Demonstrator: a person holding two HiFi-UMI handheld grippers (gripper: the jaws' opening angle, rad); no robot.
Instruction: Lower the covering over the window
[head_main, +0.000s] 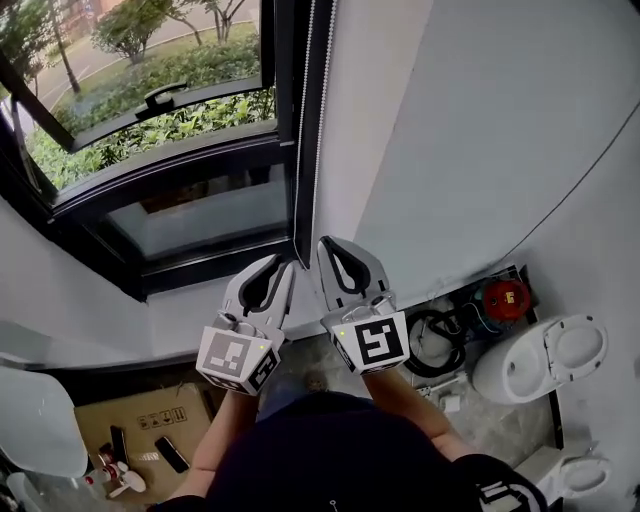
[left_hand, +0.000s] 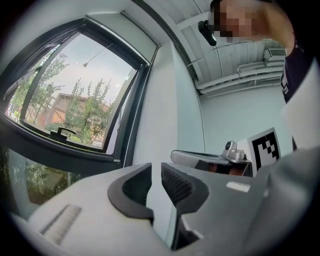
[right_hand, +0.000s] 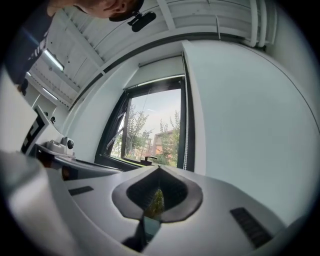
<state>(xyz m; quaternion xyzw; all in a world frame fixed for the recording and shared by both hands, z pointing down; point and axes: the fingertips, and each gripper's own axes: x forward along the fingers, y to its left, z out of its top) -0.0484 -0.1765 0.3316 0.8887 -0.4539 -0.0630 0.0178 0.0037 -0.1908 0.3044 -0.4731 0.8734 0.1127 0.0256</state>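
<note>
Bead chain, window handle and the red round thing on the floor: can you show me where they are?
bead chain (right_hand: 185, 150), right gripper view, partway down the chain beside the dark frame.
window handle (head_main: 163, 95), head view, middle of its black bar.
red round thing (head_main: 505, 297), head view, its red top.

Daylight from the window (head_main: 150, 110) lights your scene evenly, shadows faint. Both gripper views bow toward black circular borders, and their near foreground is soft.

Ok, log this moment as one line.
left gripper: open, empty | right gripper: shut, empty | white bead chain: hanging free, ungripped | black-framed window: uncovered
</note>
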